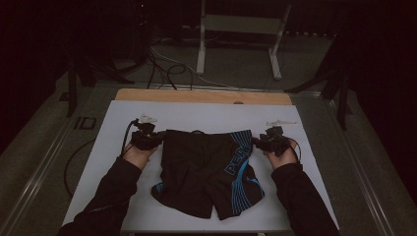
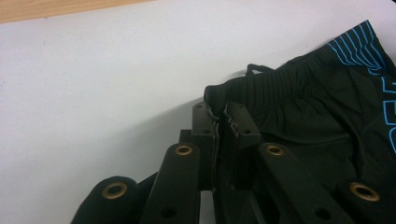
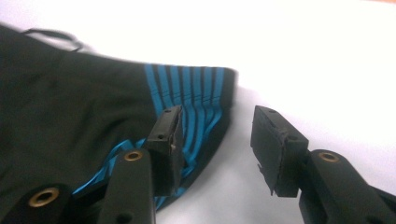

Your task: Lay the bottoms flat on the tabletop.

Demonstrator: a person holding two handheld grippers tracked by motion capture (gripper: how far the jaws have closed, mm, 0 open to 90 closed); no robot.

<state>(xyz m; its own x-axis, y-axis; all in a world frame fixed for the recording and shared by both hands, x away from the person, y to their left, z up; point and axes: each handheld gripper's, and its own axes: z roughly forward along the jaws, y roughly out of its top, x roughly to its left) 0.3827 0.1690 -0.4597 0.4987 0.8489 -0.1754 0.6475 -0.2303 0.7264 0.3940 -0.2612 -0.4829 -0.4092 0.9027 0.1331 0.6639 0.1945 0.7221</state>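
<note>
While flattening the shorts mid-sheet, keep left gripper pinched on the waistband corner at 10 o'clock; swing half-open, empty right gripper clear toward 3 o'clock without snagging the hem.

So the left gripper has its two black jaws pinched tight on a corner of the black shorts, right at the waistband edge, with a bit of fabric bunched up between the pads. The shorts spread off to the right, blue stripes up near the top corner and part of a blue letter at the edge. Everything sits on a white board, with a strip of wooden table showing along the top left.
</note>
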